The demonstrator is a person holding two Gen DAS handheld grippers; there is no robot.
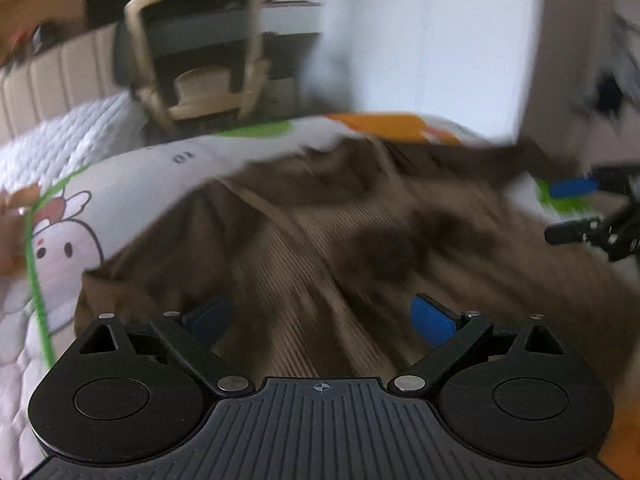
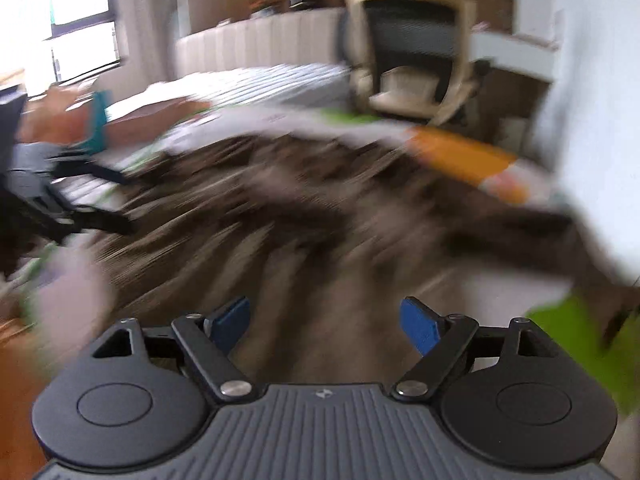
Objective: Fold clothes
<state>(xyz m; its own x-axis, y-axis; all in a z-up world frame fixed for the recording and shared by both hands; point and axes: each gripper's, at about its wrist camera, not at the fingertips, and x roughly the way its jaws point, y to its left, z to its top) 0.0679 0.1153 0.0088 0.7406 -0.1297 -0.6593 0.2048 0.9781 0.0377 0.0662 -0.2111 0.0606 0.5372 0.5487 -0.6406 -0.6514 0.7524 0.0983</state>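
A brown corduroy garment [image 1: 328, 240] lies spread and rumpled on a cartoon-printed sheet [image 1: 132, 184] over a bed. Both views are blurred. My left gripper [image 1: 320, 312] hangs just above the garment's near part, its blue pads [image 1: 434, 322] wide apart with only cloth below them. My right gripper [image 2: 324, 312] stands open over the same garment [image 2: 280, 216], nothing pinched between its pads. Each gripper shows in the other's view: the right gripper [image 1: 576, 210] at the right edge, the left gripper [image 2: 116, 200] at the left edge, both with fingers apart.
A beige and black office chair [image 1: 196, 60] stands beyond the bed's far edge. A white quilted blanket [image 1: 60, 140] covers the far left of the bed by a padded headboard [image 2: 256, 44]. A white wall [image 1: 440, 40] rises at the right. A hand [image 2: 60, 120] shows at far left.
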